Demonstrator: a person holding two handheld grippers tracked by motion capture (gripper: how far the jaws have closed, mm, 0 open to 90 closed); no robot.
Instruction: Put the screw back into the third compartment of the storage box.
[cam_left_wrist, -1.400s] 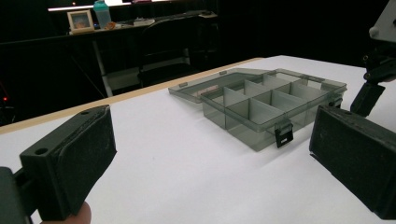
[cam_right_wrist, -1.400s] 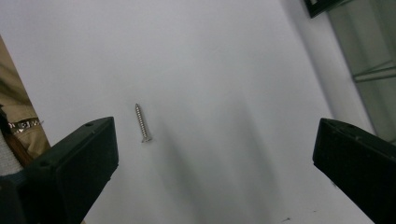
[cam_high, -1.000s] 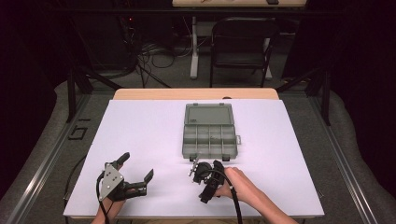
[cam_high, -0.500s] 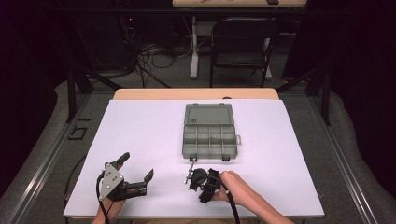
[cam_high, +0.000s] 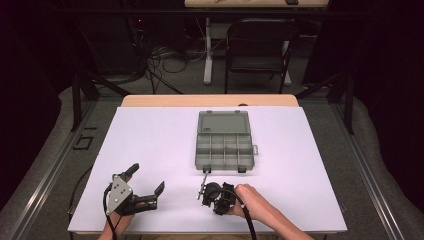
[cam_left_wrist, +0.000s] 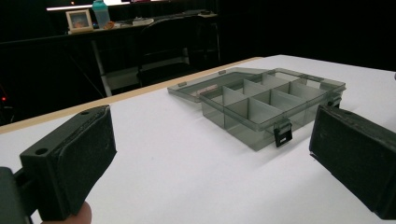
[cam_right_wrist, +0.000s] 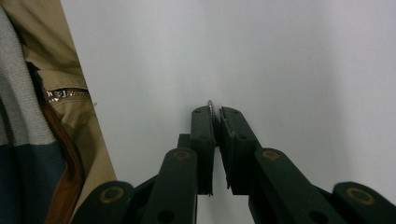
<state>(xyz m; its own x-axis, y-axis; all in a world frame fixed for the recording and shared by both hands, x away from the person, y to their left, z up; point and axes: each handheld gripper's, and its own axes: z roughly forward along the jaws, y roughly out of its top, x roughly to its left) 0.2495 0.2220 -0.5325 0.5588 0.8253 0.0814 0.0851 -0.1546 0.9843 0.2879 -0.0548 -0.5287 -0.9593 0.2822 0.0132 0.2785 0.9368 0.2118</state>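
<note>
My right gripper (cam_high: 202, 189) lies low over the white table near its front edge, just in front of the box. Its jaws have just been closing. In the right gripper view the right gripper (cam_right_wrist: 215, 112) stands shut, and a small metal piece (cam_right_wrist: 210, 107) with a ridged edge is pinched at the tips. An open, grey see-through compartment box (cam_high: 224, 150) sits mid-table with its lid (cam_high: 223, 122) laid flat behind it. My left gripper (cam_high: 147, 178) rests open at the front left, nothing between its pads (cam_left_wrist: 88, 158). It faces the box (cam_left_wrist: 261, 100).
The white table sheet (cam_high: 150, 135) spreads around the box. A black chair (cam_high: 257, 50) and cables stand on the floor beyond the far edge. A person's jacket (cam_right_wrist: 60, 116) is at the left of the right gripper view.
The right gripper's jaws have gone from wide apart to shut, and the hand has shifted slightly toward the front. The left gripper has stayed where it was.
</note>
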